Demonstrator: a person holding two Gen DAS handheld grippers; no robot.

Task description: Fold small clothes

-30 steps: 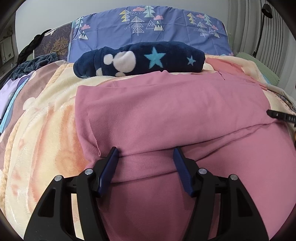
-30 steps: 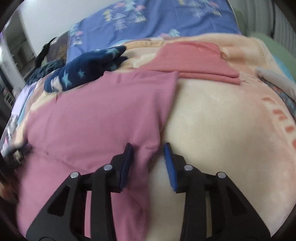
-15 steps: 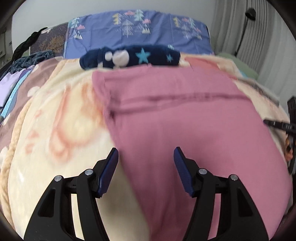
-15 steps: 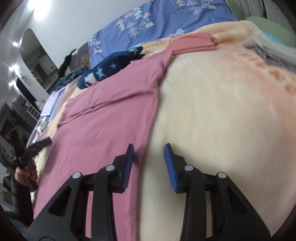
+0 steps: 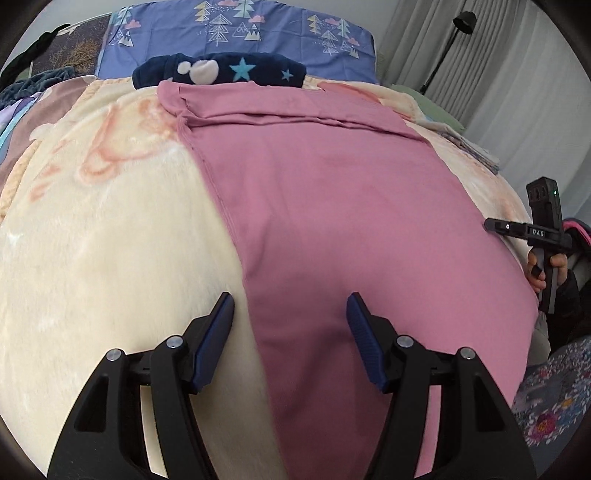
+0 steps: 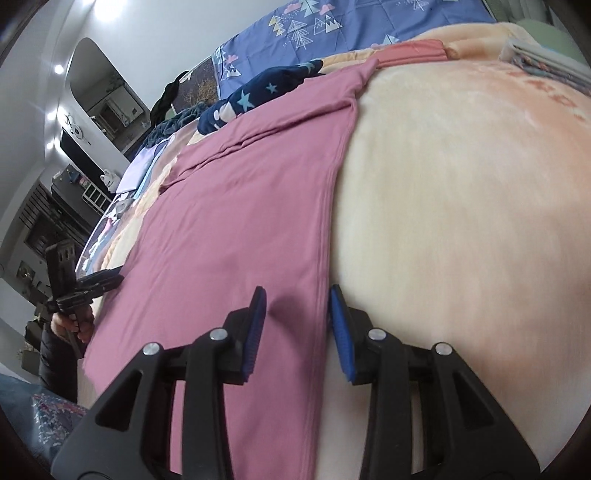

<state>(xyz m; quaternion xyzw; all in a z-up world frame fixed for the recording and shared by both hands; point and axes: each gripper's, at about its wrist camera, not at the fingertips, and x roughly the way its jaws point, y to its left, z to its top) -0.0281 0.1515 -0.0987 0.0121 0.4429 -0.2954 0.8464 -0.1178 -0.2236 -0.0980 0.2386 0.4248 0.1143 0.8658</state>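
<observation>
A pink garment (image 5: 325,192) lies flat on the cream blanket (image 5: 110,236), its far end folded over in a band. My left gripper (image 5: 290,314) is open and empty above its near left edge. My right gripper (image 6: 297,314) is open and empty, its fingers either side of the garment's right edge (image 6: 325,236). The pink garment (image 6: 236,206) fills the left of the right wrist view. Each gripper shows in the other's view, the right one (image 5: 517,229) at the garment's right side, the left one (image 6: 92,284) at its left side.
A navy star-print fleece item (image 5: 221,70) lies beyond the garment. A folded salmon cloth (image 6: 413,50) lies at the far right, folded fabrics (image 6: 546,62) beside it. A blue tree-print pillow (image 5: 240,33) is at the headboard. A floor lamp (image 5: 454,33) stands by curtains.
Both grippers have drawn back toward the near end of the garment. The garment's far part now lies folded flat in a narrow band, and both grippers stay open.
</observation>
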